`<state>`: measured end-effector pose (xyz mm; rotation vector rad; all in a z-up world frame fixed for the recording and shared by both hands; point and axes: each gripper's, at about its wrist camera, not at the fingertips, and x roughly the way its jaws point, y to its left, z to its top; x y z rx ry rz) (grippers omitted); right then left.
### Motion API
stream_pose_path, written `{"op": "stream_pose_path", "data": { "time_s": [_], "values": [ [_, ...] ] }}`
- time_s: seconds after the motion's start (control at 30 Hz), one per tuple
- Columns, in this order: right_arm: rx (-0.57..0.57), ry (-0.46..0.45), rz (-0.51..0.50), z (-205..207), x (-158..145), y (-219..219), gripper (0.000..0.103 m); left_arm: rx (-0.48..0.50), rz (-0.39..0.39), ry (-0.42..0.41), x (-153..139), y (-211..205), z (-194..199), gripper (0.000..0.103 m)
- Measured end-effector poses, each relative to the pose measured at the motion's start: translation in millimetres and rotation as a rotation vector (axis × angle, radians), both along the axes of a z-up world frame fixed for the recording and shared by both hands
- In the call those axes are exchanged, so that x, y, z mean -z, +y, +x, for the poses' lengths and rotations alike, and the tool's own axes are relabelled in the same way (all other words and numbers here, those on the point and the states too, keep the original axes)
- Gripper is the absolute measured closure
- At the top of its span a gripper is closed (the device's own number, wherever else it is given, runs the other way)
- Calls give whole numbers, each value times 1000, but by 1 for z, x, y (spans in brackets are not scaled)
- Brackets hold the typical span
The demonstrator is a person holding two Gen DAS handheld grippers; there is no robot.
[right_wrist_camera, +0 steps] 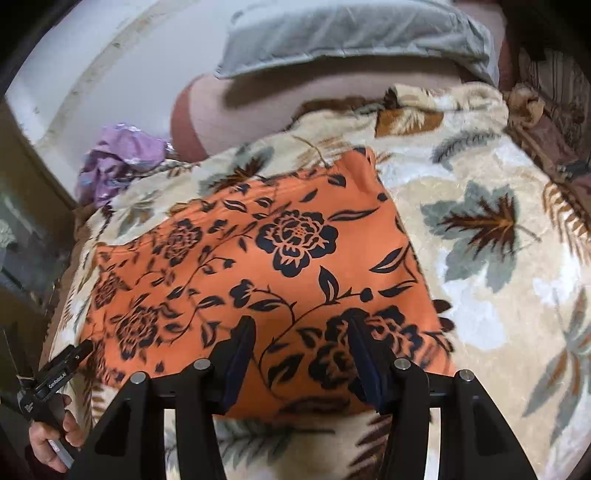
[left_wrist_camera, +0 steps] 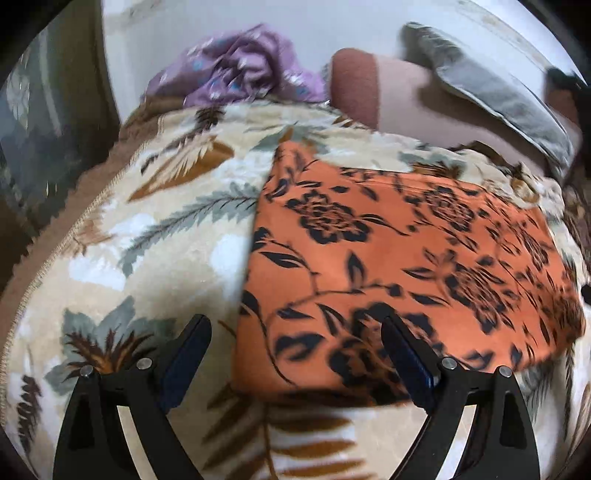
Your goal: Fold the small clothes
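Note:
An orange garment with black flowers (left_wrist_camera: 399,258) lies flat, folded into a rough rectangle, on a cream leaf-print blanket (left_wrist_camera: 166,236). My left gripper (left_wrist_camera: 295,325) is open and empty above the garment's near left corner. In the right wrist view the same garment (right_wrist_camera: 258,273) lies flat, and my right gripper (right_wrist_camera: 301,328) is open and empty above its near edge. The left gripper (right_wrist_camera: 77,354) also shows at the garment's left side, held by a hand.
A crumpled purple garment (left_wrist_camera: 240,66) lies at the far edge of the blanket; it also shows in the right wrist view (right_wrist_camera: 118,162). A grey pillow (right_wrist_camera: 351,33) and a brown-pink cushion (left_wrist_camera: 373,88) lie behind. A white wall stands beyond.

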<state>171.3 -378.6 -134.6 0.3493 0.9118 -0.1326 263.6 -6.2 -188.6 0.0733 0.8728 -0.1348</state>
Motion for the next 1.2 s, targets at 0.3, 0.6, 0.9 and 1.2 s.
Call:
{"op": "stream_pose_path", "data": {
  "time_s": [0.3,0.6,0.9,1.2],
  "values": [
    [57,150,76,10,51,-22,49,11,116,19,11,-33,-11,10],
    [7,-56,79,-50,6,-21,47,3,110,-89,-24,-44,-26,10],
    [-30,-170,138,-71,-11,0,47,23,109,-144,-38,-51,-38,10],
    [-66,-112,209,-32,12,5,47,2,105,-20,-11,-52,-20,10]
  ]
}}
